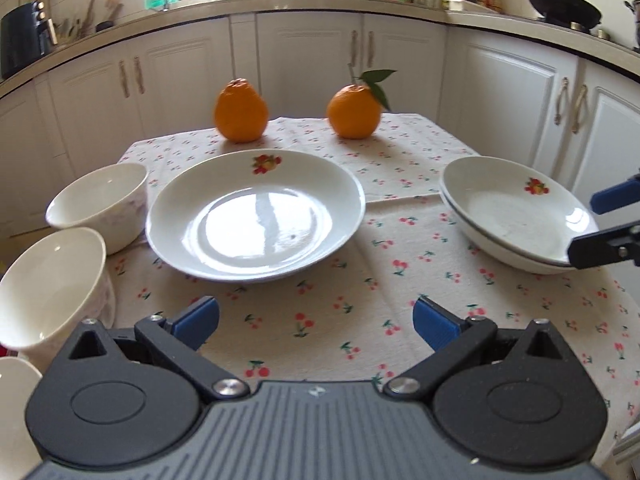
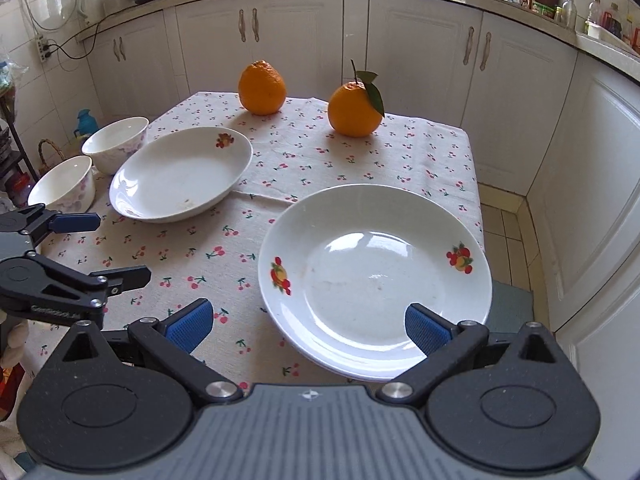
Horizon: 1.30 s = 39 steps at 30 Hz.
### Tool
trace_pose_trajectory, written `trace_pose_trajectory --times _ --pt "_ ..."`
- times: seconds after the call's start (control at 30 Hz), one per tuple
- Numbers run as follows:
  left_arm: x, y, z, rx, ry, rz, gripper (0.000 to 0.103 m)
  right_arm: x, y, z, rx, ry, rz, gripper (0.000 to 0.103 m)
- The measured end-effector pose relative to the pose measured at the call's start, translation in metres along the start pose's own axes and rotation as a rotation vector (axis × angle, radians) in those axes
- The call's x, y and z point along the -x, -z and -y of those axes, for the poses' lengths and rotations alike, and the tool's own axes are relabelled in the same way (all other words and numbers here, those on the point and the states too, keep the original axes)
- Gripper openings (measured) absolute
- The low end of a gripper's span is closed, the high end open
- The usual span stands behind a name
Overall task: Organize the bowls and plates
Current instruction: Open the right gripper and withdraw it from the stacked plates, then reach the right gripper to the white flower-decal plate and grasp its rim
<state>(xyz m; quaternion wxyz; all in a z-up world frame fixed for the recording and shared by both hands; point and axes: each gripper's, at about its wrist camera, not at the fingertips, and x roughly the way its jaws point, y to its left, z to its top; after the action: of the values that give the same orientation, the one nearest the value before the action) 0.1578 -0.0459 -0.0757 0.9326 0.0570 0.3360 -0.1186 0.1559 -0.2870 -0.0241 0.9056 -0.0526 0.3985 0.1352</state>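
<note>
A single white plate with a fruit print lies left of centre on the cherry-print tablecloth. A stack of two such plates lies at the right front. Two white bowls stand at the left edge, also in the right wrist view. My left gripper is open and empty, hovering before the single plate. My right gripper is open, its right finger over the near rim of the stack, holding nothing.
Two oranges stand at the table's far side, one with a leaf. A third white dish edge shows at the lower left. White kitchen cabinets ring the table. The tablecloth hangs over the table edges.
</note>
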Motion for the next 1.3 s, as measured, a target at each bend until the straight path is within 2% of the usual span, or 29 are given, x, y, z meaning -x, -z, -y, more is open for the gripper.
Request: trace_pose_trajectory --times 0.13,0.27,0.43,0.67,1.03,1.17,1.3 --pt "-0.014 0.004 -0.012 0.058 -0.05 -0.038 0.102 0.002 -0.004 -0.013 0.051 0.006 0.015 0.103" --pt "-0.025 0.005 -0.013 0.068 -0.079 -0.051 0.102 0.002 -0.01 -0.017 0.07 -0.007 0.021 0.103" --pt "-0.034 0.001 -0.015 0.086 -0.089 -0.044 0.103 -0.002 -0.019 -0.018 0.098 -0.036 0.025 0.103" --pt "-0.048 -0.008 -0.019 0.091 -0.097 -0.033 0.103 -0.021 -0.044 -0.023 0.16 -0.119 -0.003 0.103" --pt "-0.055 -0.012 -0.022 0.101 -0.105 -0.022 0.103 -0.072 -0.101 -0.035 0.263 -0.28 -0.065 0.103" --pt "-0.056 -0.013 -0.022 0.108 -0.111 -0.022 0.103 -0.101 -0.128 -0.042 0.289 -0.347 -0.1 0.103" --pt "-0.055 -0.013 -0.021 0.109 -0.115 -0.023 0.103 -0.131 -0.149 -0.048 0.318 -0.378 -0.13 0.103"
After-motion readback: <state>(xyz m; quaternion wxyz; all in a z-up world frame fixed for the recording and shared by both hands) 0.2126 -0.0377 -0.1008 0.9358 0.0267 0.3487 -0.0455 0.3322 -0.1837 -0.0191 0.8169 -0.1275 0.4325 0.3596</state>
